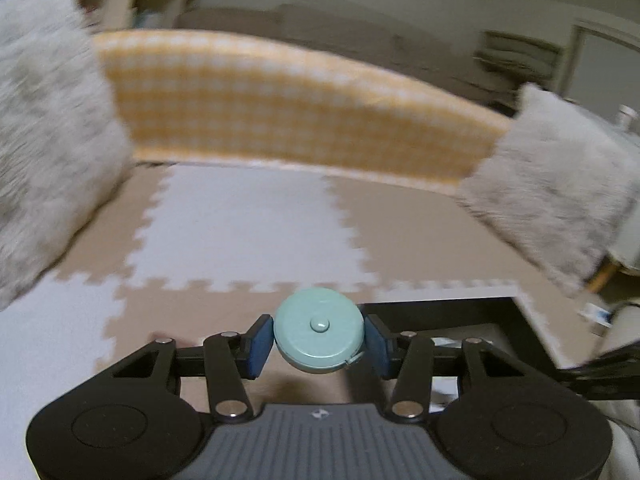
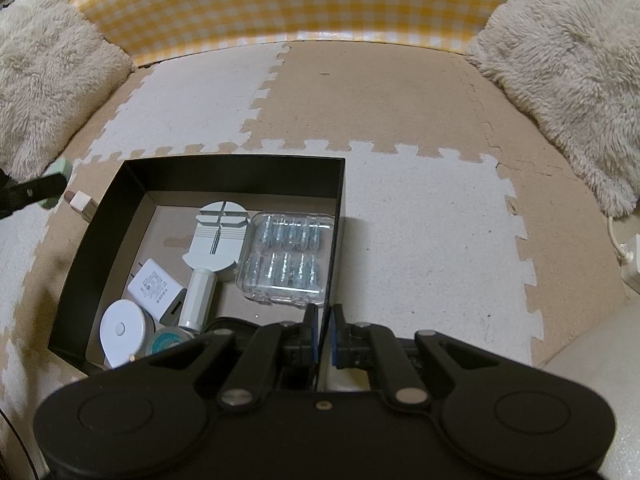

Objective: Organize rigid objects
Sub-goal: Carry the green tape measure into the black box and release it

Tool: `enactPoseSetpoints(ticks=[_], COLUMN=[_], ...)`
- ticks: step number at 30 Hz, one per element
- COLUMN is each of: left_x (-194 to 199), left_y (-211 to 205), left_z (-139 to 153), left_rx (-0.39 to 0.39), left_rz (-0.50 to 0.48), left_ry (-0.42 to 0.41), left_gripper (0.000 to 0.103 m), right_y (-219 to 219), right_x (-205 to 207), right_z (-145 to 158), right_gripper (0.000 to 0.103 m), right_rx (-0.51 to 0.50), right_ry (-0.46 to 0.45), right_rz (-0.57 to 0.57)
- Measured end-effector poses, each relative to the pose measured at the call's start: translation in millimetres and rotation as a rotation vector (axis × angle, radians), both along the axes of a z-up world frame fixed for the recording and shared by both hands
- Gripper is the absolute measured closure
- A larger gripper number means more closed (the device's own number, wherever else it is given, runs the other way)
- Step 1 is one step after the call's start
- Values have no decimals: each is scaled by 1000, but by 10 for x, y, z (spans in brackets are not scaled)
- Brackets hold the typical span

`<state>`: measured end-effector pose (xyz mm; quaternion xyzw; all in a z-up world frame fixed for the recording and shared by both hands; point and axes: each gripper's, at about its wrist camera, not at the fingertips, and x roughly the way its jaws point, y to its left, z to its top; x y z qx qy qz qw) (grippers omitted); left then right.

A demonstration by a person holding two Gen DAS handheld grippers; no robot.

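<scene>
Mint-green tape measure (image 1: 319,335), a round disc with a centre button, sits clamped between the blue pads (image 1: 260,346) of the left gripper (image 1: 319,344), one pad pressing each side of its rim, held clear above the floor mat (image 1: 240,220). The left wrist view alone shows this grip from behind. In the right wrist view only a sliver of the green disc (image 2: 60,170) and a black finger of that gripper (image 2: 36,191) appear at the left edge, beside a small white block (image 2: 82,202) lying on the mat just outside the box.

The right gripper (image 2: 325,334) has its jaws drawn narrow on the right wall of the black box (image 2: 335,240), the thin wall running between the two blue pads. Only this view looks into the box: a clear plastic case (image 2: 286,258), a white slotted tool with a cylindrical handle (image 2: 218,236), a white charger (image 2: 156,286), a white round disc (image 2: 122,330) and a teal-labelled round item (image 2: 170,342) partly hidden by the gripper.

From the left wrist view the box (image 1: 440,308) shows only as a dark far rim. Both views take in the yellow checked cushion (image 1: 280,108) between two fluffy grey pillows (image 1: 48,128).
</scene>
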<state>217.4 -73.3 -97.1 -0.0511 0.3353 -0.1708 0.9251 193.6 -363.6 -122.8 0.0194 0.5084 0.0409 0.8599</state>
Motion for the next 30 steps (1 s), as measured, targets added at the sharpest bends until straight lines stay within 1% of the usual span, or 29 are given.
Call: enactPoseSetpoints(ticks=[4, 10, 14, 18, 20, 21, 23, 24, 26, 30], left_x=[-20, -48, -57, -43, -31, -35, -39, -44, -57, -85], left_y=[-274, -581, -708, -783, -768, -752, -742, -748, -760, -766], left_z=[30, -86, -177, -267, -318, -326, -313, -299, -279, -249], left_rx=[12, 79, 124, 173, 183, 171, 155, 150, 144, 137], left_rz=[-97, -194, -239, -249, -236, -246, -256, -259, -273, -286], left_ry=[-10, -22, -54, -79, -71, -72, -62, -56, -42, -12], left_gripper=[53, 53, 53, 52, 46, 45, 36, 34, 25, 23], right_y=[5, 0, 12, 14, 17, 15, 15, 14, 10, 5], right_x=[-3, -2, -3, -4, -5, -7, -7, -5, -4, -2], right_z=[3, 6, 7, 6, 3, 2, -2, -2, -1, -4], right_gripper=[97, 97, 97, 97, 97, 97, 97, 97, 97, 97], right_rx=[-2, 0, -5, -7, -10, -11, -13, -14, -13, -11], right_ry=[2, 8, 9, 8, 8, 7, 9, 9, 9, 8], right_rz=[2, 1, 1, 2, 4, 4, 6, 6, 6, 5])
